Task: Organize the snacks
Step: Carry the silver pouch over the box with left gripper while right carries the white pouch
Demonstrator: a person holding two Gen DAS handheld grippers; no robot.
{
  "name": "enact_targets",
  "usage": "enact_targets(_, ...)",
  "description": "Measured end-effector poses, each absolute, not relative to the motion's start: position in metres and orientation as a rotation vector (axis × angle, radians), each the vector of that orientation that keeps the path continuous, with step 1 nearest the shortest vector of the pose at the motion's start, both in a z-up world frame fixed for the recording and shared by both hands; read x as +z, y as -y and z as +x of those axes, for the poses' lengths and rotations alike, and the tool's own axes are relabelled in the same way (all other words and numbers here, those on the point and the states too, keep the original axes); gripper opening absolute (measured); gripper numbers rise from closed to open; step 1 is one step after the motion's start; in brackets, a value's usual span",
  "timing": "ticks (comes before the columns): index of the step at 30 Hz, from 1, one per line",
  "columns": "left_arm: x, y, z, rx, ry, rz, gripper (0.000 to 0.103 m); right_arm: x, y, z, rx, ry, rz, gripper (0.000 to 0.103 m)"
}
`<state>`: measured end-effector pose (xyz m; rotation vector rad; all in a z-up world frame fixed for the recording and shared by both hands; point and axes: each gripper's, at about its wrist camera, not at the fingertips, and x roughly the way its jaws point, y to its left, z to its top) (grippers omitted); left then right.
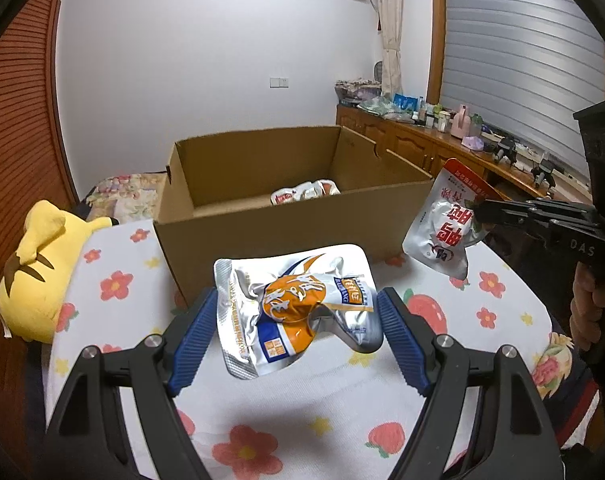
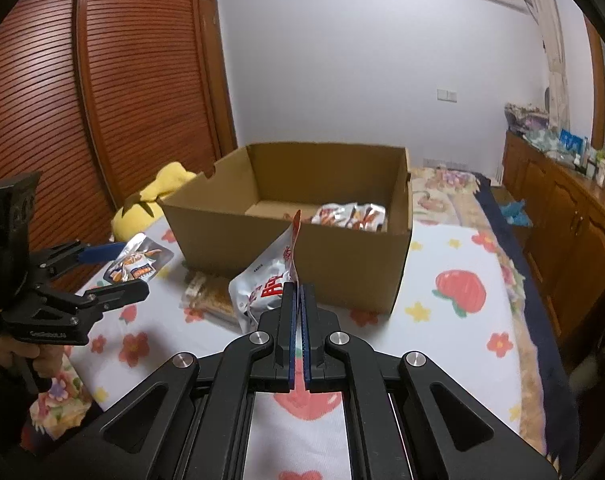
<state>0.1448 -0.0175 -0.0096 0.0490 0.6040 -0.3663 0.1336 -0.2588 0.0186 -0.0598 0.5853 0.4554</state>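
Snacks are in both of your grippers, lifted off the bed. Your left gripper [image 1: 298, 316] pinches a crumpled silver-and-orange pouch [image 1: 294, 308] across its width, one blue pad [image 1: 196, 336] on each side edge, so the jaws stand wide but pressed on it. The pouch hangs above the flowered sheet [image 1: 342, 400], just short of the cardboard box [image 1: 262, 224], which sits at 12 o'clock from it.

Your right gripper [image 2: 298, 292] has its jaws pressed together on the edge of a silver-and-red pouch [image 2: 270, 280], which stands edge-on and tilts up toward 12 o'clock in the right wrist view. In the left wrist view that same pouch [image 1: 446, 224] shows at 2 o'clock, beside the box's near right corner.

The box is open at the top, and more silver-and-red packets [image 2: 352, 216] lie on its floor in the far right corner. Another clear packet with something brown in it [image 2: 210, 296] lies on the sheet against the box's near wall, at 10 o'clock from your right gripper's tips.

A yellow plush toy [image 1: 38, 272] lies on the bed at 9 o'clock from the box in the left wrist view. Your hand [image 2: 34, 360] grips the left tool's handle at 8 o'clock in the right wrist view.
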Motion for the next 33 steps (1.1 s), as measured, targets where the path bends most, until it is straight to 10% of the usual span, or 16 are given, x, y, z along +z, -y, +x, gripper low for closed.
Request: enact_targets(33,0.021,0.025,0.256,-0.306,-0.6,0.106,0.08,0.041,0.242,0.252,0.476,-0.551,-0.114,0.0)
